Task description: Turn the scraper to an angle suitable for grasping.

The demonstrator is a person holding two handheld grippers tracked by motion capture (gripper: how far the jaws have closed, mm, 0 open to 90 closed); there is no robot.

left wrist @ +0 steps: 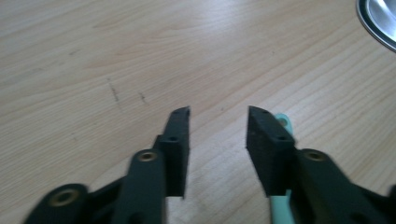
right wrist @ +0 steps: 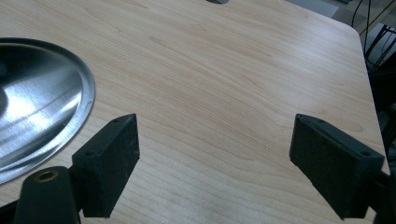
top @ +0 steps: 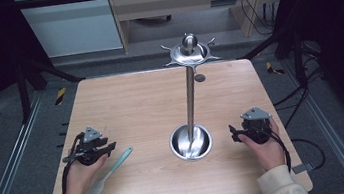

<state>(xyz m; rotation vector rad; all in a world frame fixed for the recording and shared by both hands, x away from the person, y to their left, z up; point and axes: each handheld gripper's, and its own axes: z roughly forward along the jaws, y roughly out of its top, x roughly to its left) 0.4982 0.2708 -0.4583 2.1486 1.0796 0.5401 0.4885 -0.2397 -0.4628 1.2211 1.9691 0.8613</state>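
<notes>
Jaws of our left gripper (top: 112,146) stand a little apart with nothing between them, and those of our right gripper (top: 233,134) gape wide over bare wood, also empty. Nearest the left gripper lies the thing we take to be in hand, one mint-green spatula (top: 108,174), flat on the desk (top: 130,102) just beside our left hand (top: 80,175), its slim handle pointing up toward the steel base and its paler blade toward the near edge. In the left gripper view the handle's tip (left wrist: 283,121) peeps out from behind one jaw, touching or almost touching it; we cannot tell which. We judge the spatula light and easy to lift, the handle fairly stiff, the blade probably soft and bendy, and the smooth surface a bit slippery, so we would take it across the handle near the middle, where the jaws can close on a narrow, firm section without the blade flopping. Farther out stands one steel stand (top: 190,99): a round dished base (top: 191,142) near the middle of the desk, between our two grippers, a single upright pole, and one spoked top plate (top: 190,54) with a knob. A small grey disc (top: 200,77) sits on the desk near the far edge, well apart from everything else. We count two grippers, one spatula, one stand, one disc.
</notes>
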